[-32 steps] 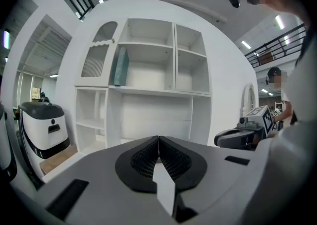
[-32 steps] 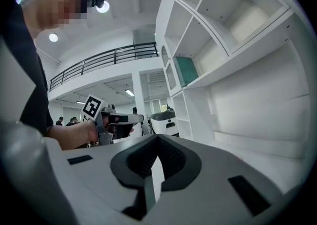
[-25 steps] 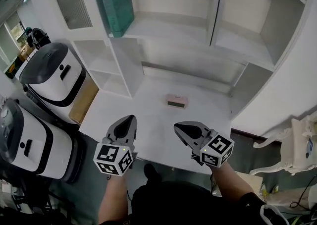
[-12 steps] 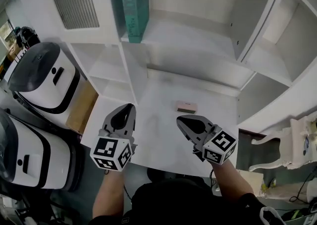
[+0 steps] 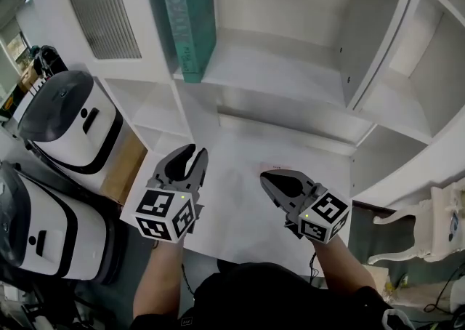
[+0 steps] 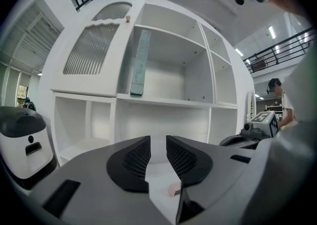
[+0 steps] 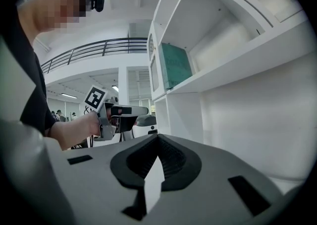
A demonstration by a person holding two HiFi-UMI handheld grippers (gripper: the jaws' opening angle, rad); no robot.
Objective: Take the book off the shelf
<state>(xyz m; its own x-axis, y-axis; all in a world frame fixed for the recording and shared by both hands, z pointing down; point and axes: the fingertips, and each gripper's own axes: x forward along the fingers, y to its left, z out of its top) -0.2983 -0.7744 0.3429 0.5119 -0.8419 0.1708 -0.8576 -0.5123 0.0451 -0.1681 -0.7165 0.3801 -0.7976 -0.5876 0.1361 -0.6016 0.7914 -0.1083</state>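
A tall teal book point(image 5: 187, 19) stands upright on the upper shelf of the white cabinet point(image 5: 290, 74), against the compartment's left wall; it also shows in the left gripper view point(image 6: 140, 63) and the right gripper view point(image 7: 174, 65). My left gripper point(image 5: 192, 155) hovers over the white desk surface, well below the book. Its jaws point(image 6: 158, 142) are opening, a narrow gap with nothing between them. My right gripper point(image 5: 267, 177) hangs beside it, jaws shut and empty point(image 7: 157, 138).
Two white-and-black machines point(image 5: 69, 121) point(image 5: 36, 219) stand at the left, beside a brown box point(image 5: 120, 168). A ribbed cabinet door point(image 5: 102, 9) sits left of the book. A small pink object point(image 6: 173, 191) lies on the desk. A white chair point(image 5: 443, 227) is at the right.
The left gripper's jaws have parted from shut to a narrow gap. Both grippers stay low over the desk. The pink object is now hidden behind the right gripper in the head view.
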